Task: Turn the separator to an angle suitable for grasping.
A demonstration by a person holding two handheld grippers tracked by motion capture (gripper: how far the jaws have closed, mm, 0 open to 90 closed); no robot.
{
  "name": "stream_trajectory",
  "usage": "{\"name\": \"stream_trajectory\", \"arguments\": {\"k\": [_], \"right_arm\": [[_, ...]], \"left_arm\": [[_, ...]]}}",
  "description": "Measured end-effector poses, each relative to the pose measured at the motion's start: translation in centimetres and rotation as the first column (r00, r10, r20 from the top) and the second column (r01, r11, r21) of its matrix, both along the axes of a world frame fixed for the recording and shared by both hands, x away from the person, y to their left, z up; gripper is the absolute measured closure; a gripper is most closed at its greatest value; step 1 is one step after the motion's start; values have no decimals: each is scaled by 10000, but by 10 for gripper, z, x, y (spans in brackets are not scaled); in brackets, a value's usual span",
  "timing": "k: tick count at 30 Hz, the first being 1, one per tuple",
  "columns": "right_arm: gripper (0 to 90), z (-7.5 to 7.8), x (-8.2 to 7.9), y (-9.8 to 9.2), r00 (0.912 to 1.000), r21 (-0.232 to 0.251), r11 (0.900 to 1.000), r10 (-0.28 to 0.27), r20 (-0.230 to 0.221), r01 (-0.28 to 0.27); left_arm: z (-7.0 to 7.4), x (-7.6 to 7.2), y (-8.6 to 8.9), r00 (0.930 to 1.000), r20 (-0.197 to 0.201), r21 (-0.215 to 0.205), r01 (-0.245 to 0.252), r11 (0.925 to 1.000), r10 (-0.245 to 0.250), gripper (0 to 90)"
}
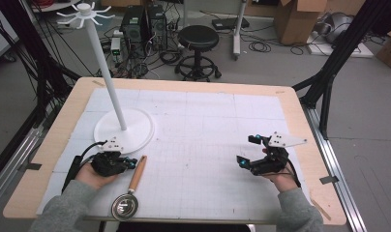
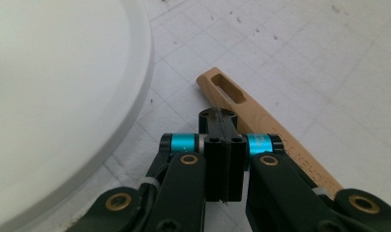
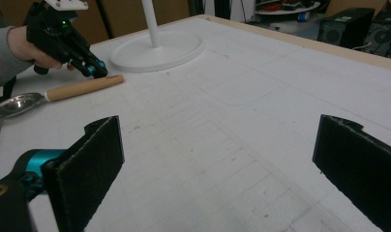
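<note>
Two grippers are in your hands, and going from left to right, your left gripper [image 1: 131,163] comes first: its jaws are pressed tight together with nothing between them, and its tip sits just beside the wooden handle of the ladle [image 1: 133,183], likely lining up for a grab, so you would need to spread the jaws first. The ladle lies flat on the white mat [image 1: 208,145], bowl toward you, its handle end with the slot near the round base of the white hanging stand [image 1: 124,128], probably where it should hang. Your right gripper [image 1: 248,151] waits well apart with jaws wide and empty.
</note>
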State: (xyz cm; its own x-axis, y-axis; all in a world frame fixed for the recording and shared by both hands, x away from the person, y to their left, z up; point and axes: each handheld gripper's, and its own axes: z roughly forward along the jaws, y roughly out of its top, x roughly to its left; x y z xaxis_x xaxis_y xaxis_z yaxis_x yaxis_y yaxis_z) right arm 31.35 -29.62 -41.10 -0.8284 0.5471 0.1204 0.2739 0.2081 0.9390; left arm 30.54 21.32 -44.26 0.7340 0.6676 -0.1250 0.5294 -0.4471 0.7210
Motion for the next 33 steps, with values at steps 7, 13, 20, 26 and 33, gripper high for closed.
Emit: {"name": "stream_trajectory", "arguments": {"k": [7,13,20,26,33], "right_arm": [[33,0,0,1,10000,-33,10000,10,-10,-10],[33,0,0,1,10000,-28,10000,19,-23,-19],[33,0,0,1,10000,-49,10000,32,0,-32],[33,0,0,0,10000,12,10000,10,-15,-10],[33,0,0,0,10000,18,10000,19,-29,-19]], "left_arm": [[2,2,-13,9996,3,286,287,9992,-287,896],[3,3,-25,9986,-76,344,521,9980,-519,896],[6,4,-43,9958,-108,672,916,9935,-910,896],[7,3,-62,9903,-174,851,1389,9866,-1380,896],[8,-2,-74,9829,-237,905,1840,9788,-1826,896]]}}
